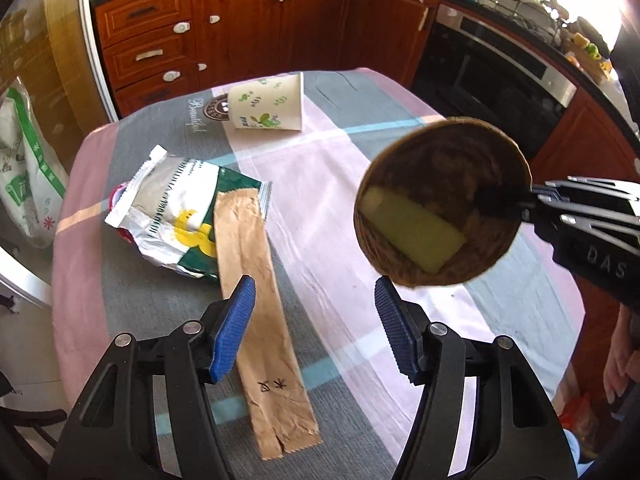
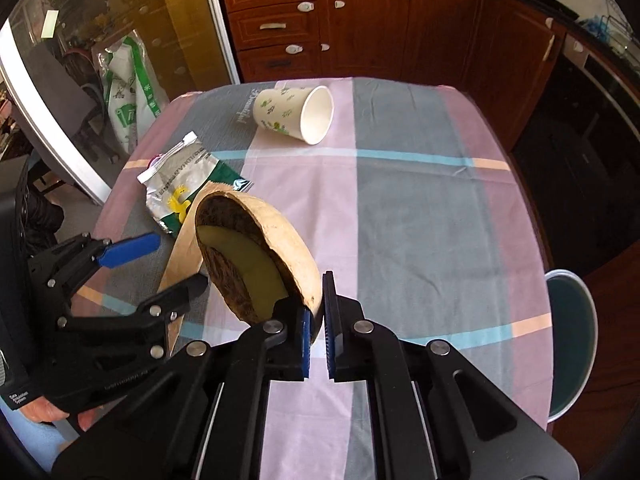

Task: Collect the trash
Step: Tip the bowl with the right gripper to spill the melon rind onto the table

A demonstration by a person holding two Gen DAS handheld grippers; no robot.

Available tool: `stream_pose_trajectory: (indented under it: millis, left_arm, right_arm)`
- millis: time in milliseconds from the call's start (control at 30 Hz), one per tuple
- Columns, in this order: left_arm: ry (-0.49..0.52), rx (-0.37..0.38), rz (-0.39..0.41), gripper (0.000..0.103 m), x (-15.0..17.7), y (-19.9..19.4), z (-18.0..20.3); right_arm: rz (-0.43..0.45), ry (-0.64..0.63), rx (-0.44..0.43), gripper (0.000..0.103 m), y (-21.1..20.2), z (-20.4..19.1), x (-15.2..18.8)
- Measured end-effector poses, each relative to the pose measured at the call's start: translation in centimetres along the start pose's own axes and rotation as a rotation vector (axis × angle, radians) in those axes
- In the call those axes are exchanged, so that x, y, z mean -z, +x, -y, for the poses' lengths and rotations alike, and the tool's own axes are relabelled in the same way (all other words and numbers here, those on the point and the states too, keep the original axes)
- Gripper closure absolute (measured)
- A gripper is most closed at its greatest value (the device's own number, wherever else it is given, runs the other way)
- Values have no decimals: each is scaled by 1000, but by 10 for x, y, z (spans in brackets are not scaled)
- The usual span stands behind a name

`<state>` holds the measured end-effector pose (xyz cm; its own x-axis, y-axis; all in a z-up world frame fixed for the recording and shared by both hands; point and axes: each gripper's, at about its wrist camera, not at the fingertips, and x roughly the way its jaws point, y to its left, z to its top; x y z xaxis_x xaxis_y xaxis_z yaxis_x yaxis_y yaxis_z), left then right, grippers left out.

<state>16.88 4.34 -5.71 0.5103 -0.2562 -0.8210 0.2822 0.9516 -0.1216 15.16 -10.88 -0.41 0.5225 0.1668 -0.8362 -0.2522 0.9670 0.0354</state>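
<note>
I have the right gripper (image 2: 316, 334) pinched on the rim of the bowl (image 2: 256, 256), a brown bowl with a yellow-green piece lying inside, and I hold it clear above the table (image 2: 420, 208). I grip the rim, I judge, because it is the only thin edge the pads can close on. The bowl hangs tilted on edge, its mouth turned toward the left gripper (image 1: 316, 320), its widest line running up and away from my pads.

The left gripper's fingers stand wide with nothing between them, hovering over the paper sleeve (image 1: 256, 280), which I take as my next pickup. The sleeve lies flat beside the bowl, its long axis running from the near table edge away toward the cabinets. A foil wrapper (image 1: 176, 208) lies partly under the sleeve's far end. Beyond the bowl a paper cup (image 2: 296, 114) lies on its side, mouth toward the right.
</note>
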Motion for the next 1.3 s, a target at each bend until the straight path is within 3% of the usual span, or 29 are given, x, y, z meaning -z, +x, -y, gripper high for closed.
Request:
stream_pose_trajectory:
  millis: [67, 100, 167, 233, 300, 467, 633, 833, 933, 1000, 1067, 1200, 1300]
  left_arm:
    - [2, 45, -8, 39, 3, -1, 7]
    - [-4, 69, -11, 39, 3, -2, 9]
    - [-20, 99, -11, 39, 2, -3, 13]
    - [-31, 112, -4, 39, 0, -5, 15]
    - [-26, 104, 2, 39, 0, -7, 17]
    - [-12, 104, -15, 39, 2, -3, 19]
    - [7, 127, -85, 39, 13, 12, 23]
    - [-72, 149, -119, 39, 20, 16, 23]
    - [61, 68, -71, 39, 10, 7, 34]
    - [190, 33, -92, 39, 4, 10, 39]
    - [253, 19, -114, 39, 2, 13, 33]
    - [283, 85, -205, 40, 7, 26, 20]
    - [312, 98, -243, 48, 18, 32, 33]
  right_arm:
    - [48, -51, 80, 98, -8, -1, 2]
    - [51, -57, 71, 98, -10, -1, 3]
    - [45, -36, -45, 98, -14, 2, 4]
    - [84, -128, 96, 98, -16, -10, 8]
    - [57, -87, 49, 98, -13, -4, 8]
    - [51, -62, 47, 98, -12, 1, 9]
    - [34, -41, 39, 98, -10, 7, 12]
    - [17, 8, 4, 98, -6, 20, 19]
    - [14, 27, -17, 98, -5, 27, 22]
    - [9, 42, -33, 98, -5, 34, 24]
    - [6, 59, -45, 98, -5, 40, 27]
    - [0, 92, -72, 98, -4, 51, 32]
    - [-7, 121, -93, 98, -1, 57, 34]
